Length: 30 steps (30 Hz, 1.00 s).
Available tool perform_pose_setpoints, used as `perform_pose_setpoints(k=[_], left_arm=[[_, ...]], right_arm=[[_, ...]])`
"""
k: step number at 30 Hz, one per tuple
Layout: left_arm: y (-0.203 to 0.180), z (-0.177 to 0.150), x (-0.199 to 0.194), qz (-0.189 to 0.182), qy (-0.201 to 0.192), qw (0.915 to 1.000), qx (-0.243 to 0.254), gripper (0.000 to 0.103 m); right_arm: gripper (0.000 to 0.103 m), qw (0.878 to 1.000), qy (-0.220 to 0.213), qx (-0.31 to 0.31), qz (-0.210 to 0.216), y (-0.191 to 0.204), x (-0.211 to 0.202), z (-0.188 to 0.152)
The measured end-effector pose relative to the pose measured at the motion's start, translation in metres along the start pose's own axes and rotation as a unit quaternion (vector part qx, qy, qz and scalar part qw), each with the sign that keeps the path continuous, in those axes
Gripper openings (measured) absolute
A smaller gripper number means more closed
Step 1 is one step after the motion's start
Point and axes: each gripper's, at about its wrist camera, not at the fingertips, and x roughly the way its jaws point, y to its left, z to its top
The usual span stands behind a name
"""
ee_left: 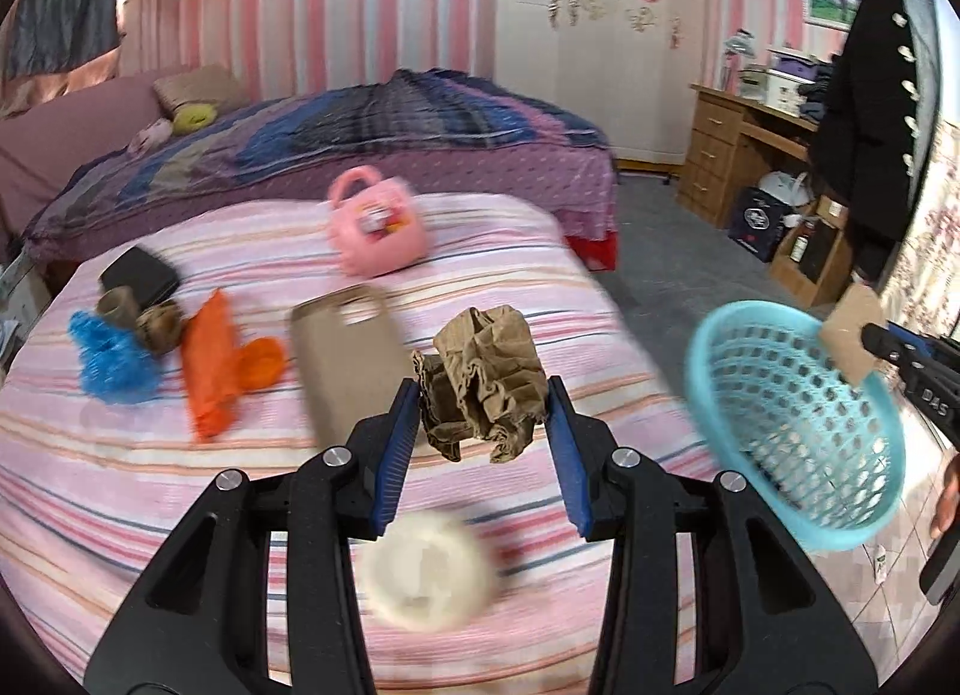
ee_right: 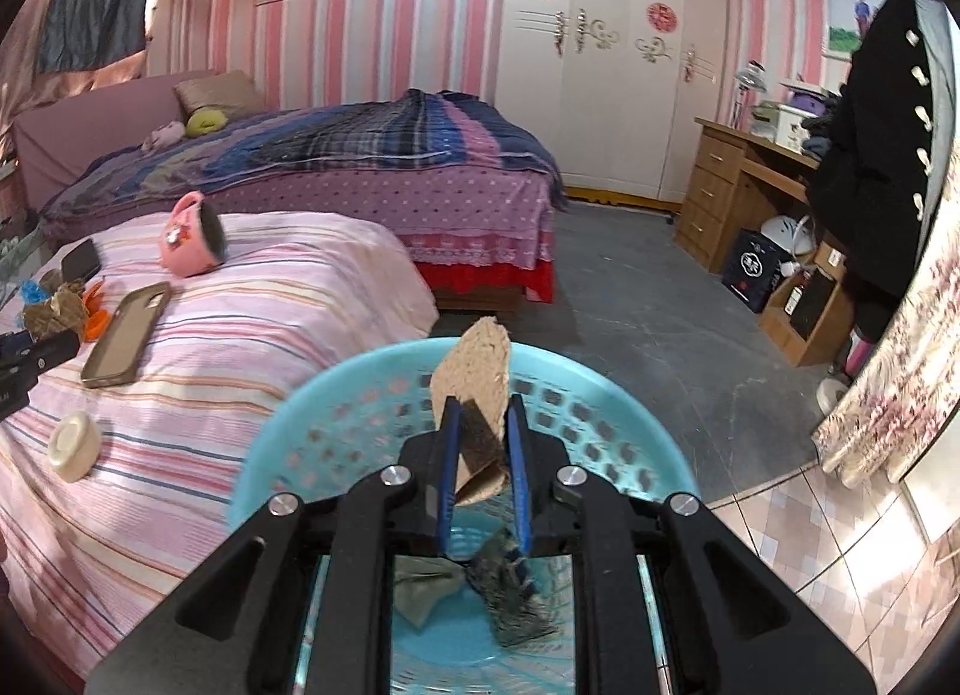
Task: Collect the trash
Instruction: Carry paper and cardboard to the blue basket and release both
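My left gripper (ee_left: pixel 483 395) is shut on a crumpled brown paper ball (ee_left: pixel 483 383) and holds it above the striped bed. My right gripper (ee_right: pixel 483 425) is shut on a folded piece of brown cardboard (ee_right: pixel 474 377) and holds it over the blue plastic basket (ee_right: pixel 288 425). Scraps lie in the bottom of the basket. The basket (ee_left: pixel 792 425) and the cardboard (ee_left: pixel 852 335) also show at the right of the left wrist view. An orange wrapper (ee_left: pixel 210 365), a blue crumpled wrapper (ee_left: pixel 111 362) and brown paper rolls (ee_left: pixel 156 323) lie on the bed at the left.
On the pink striped bed (ee_right: pixel 228 335) lie a tan phone case (ee_left: pixel 348 359), a pink toy handbag (ee_left: pixel 375 227), a black box (ee_left: pixel 141 275) and a white round lid (ee_left: pixel 429 569). A purple bed (ee_right: pixel 360 167) stands behind. A wooden desk (ee_right: pixel 738 185) and boxes stand at the right.
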Motion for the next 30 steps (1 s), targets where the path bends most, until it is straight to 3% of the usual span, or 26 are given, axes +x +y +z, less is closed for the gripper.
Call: perform_pose_setpoints(k=[6, 11, 15, 18, 20, 22, 30], left_arm=[[-0.068, 0.003, 0.015, -0.059, 0.016, 0.9981, -0.004, 0.041], [-0.121, 0.001, 0.027, -0.080, 0.018, 0.9963, 0.024, 0.041], [-0.142, 0.000, 0.037, -0.091, 0.027, 0.9950, 0.030, 0.042], [-0.150, 0.002, 0.045, -0.107, 0.037, 0.9932, 0.028, 0.051], [-0.156, 0.004, 0.048, -0.106, 0.042, 0.9929, 0.035, 0.073], [-0.156, 0.006, 0.049, -0.097, 0.041, 0.9938, 0.037, 0.082], [-0.116, 0.012, 0.045, -0.058, 0.031, 0.9977, 0.015, 0.092]], right_arm=[[0.016, 1.000, 0.007, 0.011, -0.016, -0.024, 0.007, -0.005], [0.016, 0.999, 0.011, 0.021, -0.026, -0.042, 0.009, -0.012], [0.016, 0.999, 0.020, 0.028, -0.025, -0.053, 0.014, -0.017], [0.016, 0.999, 0.023, 0.035, -0.023, -0.057, 0.016, -0.019], [0.016, 0.999, 0.023, 0.040, -0.020, -0.059, 0.016, -0.019], [0.016, 0.999, 0.023, 0.039, -0.020, -0.058, 0.016, -0.019], [0.022, 0.999, 0.034, 0.038, -0.017, -0.048, 0.024, -0.018]])
